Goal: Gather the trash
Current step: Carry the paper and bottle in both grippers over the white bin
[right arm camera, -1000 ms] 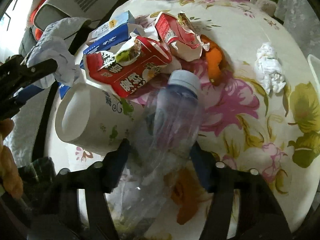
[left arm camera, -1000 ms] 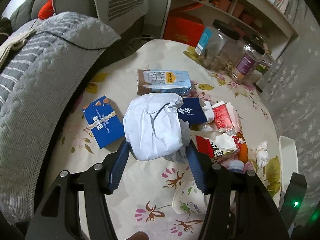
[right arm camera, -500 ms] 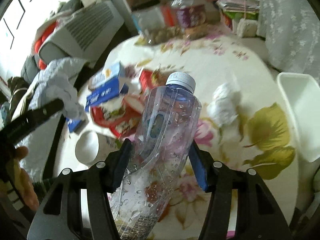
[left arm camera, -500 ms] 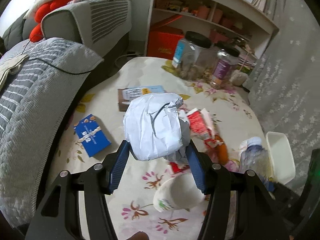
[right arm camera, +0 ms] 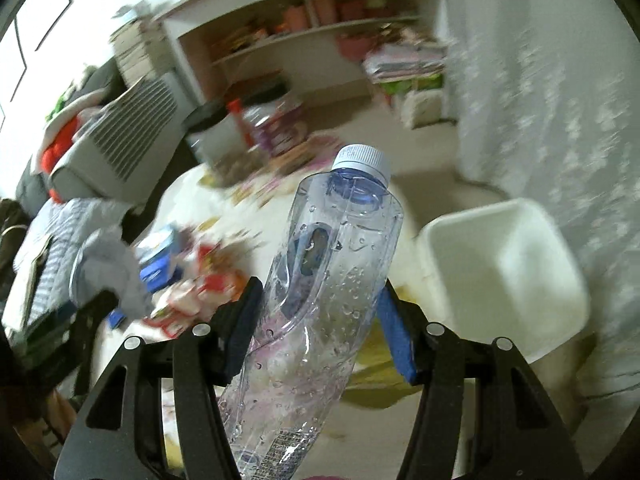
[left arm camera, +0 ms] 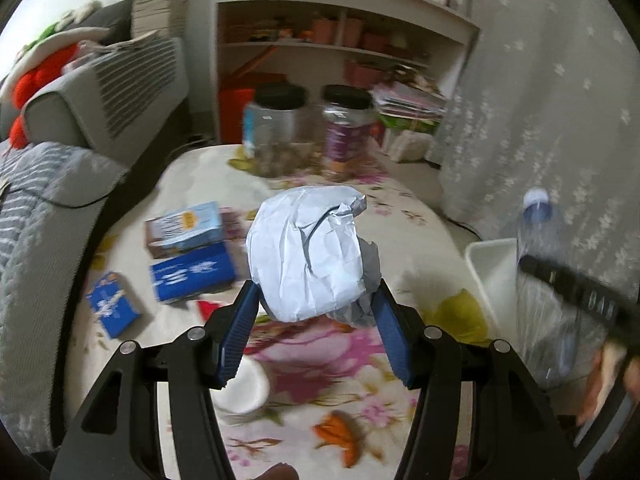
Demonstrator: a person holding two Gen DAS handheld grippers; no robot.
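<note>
Trash is now in both tongs, and I judge the step in hand to be the carry toward the white bin (right arm camera: 504, 276), which stands just beside the right edge of the flowered table (left arm camera: 320, 360). The left gripper (left arm camera: 316, 308) holds a crumpled white paper ball (left arm camera: 306, 254) between its blue pads, above the middle of the table. The right gripper (right arm camera: 316, 320) is clamped on a clear plastic bottle (right arm camera: 332, 272) with a white cap, tilted, wet inside.

For the next move each load must come over the open bin before the jaws let go; the bottle looks nearer to it.

Only the right wrist view shows the inside of the bin, which seems empty. Only the left wrist view shows clearly what is left on the table: blue cartons (left arm camera: 192, 276) near the left edge, a paper cup (left arm camera: 244, 388) at the near edge, and two black-lidded jars (left arm camera: 276, 128) at the far edge.
</note>
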